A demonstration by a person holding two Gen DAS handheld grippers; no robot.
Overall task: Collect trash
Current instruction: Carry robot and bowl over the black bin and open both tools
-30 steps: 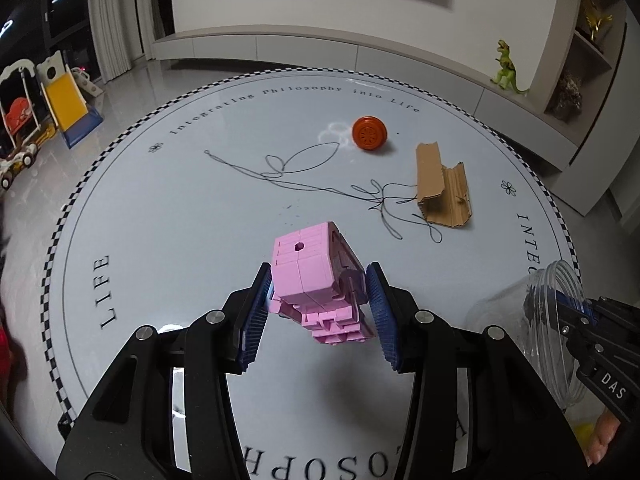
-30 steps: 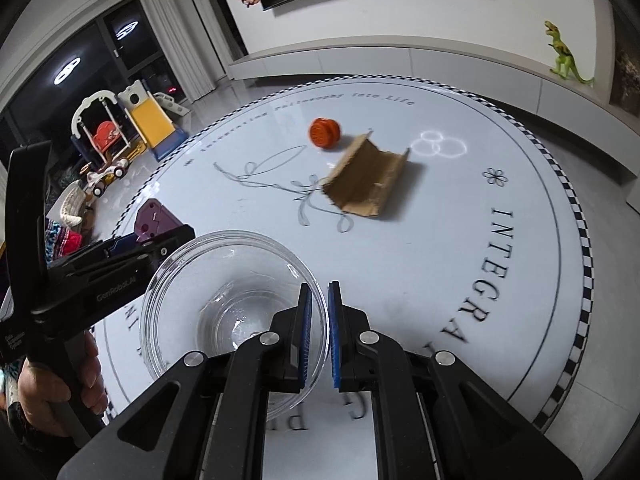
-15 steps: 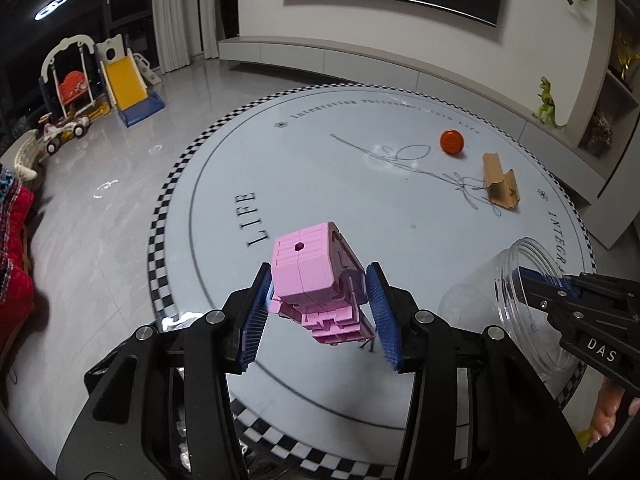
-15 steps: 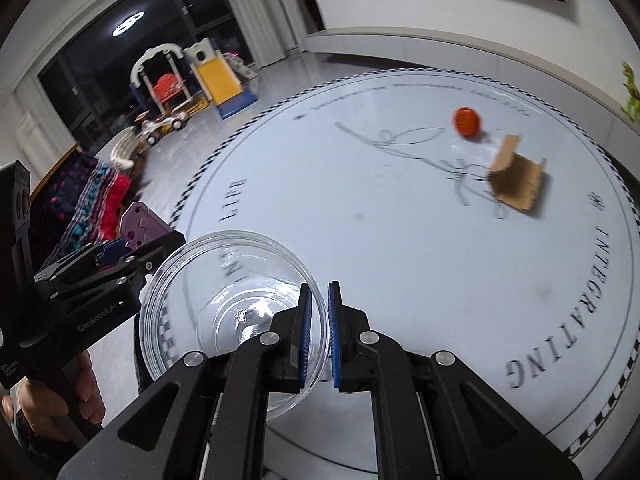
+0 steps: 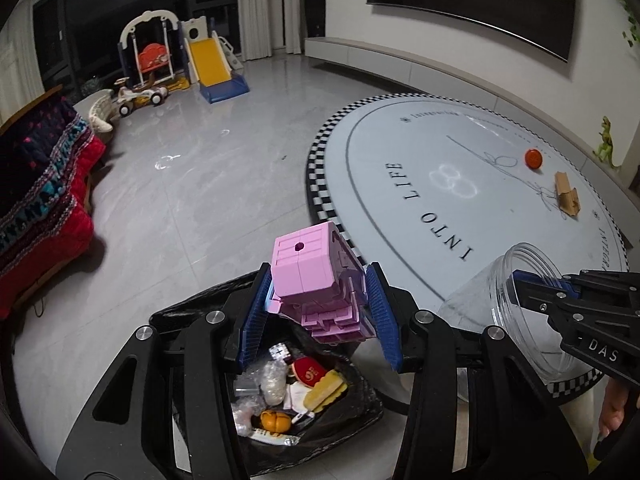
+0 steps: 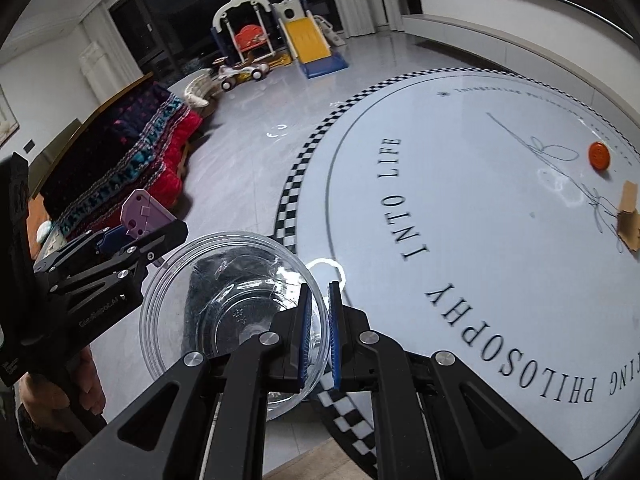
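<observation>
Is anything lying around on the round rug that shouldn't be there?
Yes. A torn bit of cardboard and an orange lid lie loose on the far side of the rug, not in the trash bag.

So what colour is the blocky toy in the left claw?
Pink. The blocky toy shows best in the left wrist view.

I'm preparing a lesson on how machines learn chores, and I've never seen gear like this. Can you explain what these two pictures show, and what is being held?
No robot here: a person carries a handheld two-finger tool in each hand, each with a camera looking along its fingers. One picture is from the left tool, clamped on a pink block toy above a black trash bag of wrappers. The other is from the right tool, pinching the rim of a clear plastic jar. On the round rug lie an orange cap and torn cardboard.
</observation>
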